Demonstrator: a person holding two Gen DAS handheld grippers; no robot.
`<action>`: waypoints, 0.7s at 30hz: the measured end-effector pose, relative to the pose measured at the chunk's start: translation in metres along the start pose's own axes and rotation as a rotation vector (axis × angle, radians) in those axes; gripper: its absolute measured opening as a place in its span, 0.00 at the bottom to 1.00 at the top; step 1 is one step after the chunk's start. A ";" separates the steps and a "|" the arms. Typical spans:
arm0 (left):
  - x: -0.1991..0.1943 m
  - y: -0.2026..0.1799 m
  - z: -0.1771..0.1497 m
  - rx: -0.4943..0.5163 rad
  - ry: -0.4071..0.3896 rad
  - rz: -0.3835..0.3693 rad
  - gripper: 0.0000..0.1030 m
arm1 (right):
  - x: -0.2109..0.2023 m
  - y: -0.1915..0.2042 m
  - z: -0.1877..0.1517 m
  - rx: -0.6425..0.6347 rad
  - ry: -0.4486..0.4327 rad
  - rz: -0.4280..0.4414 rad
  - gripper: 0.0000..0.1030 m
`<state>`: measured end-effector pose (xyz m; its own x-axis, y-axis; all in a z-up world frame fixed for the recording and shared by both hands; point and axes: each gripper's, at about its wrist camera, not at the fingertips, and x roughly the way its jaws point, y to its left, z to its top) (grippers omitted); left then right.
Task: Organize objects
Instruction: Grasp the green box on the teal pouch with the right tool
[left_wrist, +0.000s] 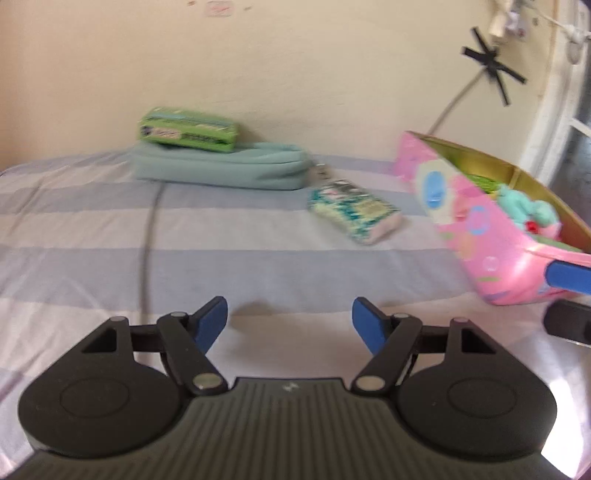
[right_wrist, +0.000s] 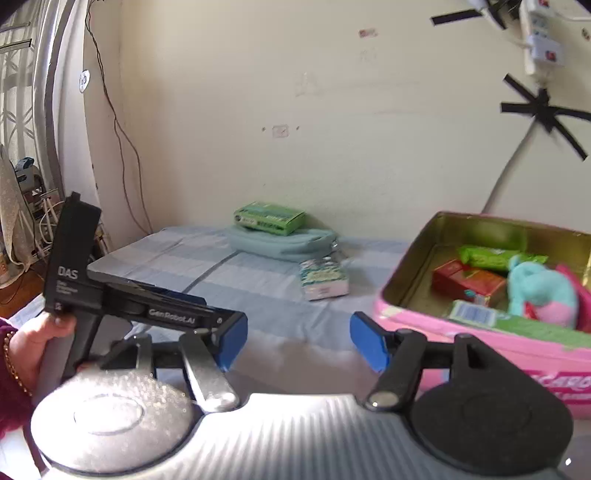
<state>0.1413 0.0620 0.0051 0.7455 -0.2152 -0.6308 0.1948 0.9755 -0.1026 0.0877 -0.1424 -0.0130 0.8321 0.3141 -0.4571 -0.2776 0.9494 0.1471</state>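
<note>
Striped bedsheet (left_wrist: 258, 236) against cream wall (left_wrist: 295, 74); both grippers' jaws spread, empty.

White lettering "DAS" marks the upright black handle of the left gripper (right_wrist: 229, 341), left of the pink tin (right_wrist: 480, 343). "GenRobot.AI" runs along its arm. Pink letters on the tin's front are cut off, unreadable.

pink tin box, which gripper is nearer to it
Right. The right gripper sits right beside the pink tin box, almost at its wall; the left gripper is off to its left, over bare sheet.
</note>
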 end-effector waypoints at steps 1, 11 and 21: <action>0.003 0.015 0.001 -0.012 -0.011 0.027 0.74 | 0.010 0.004 0.003 0.009 0.018 0.017 0.62; 0.013 0.116 0.021 -0.272 -0.123 0.162 0.74 | 0.152 0.028 0.078 0.250 0.105 0.129 0.73; 0.010 0.134 0.024 -0.401 -0.102 0.100 0.75 | 0.340 -0.014 0.141 0.511 0.135 0.037 0.81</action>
<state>0.1898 0.1894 0.0034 0.8111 -0.1021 -0.5760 -0.1306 0.9282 -0.3484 0.4422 -0.0487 -0.0463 0.7476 0.3760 -0.5475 -0.0080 0.8294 0.5586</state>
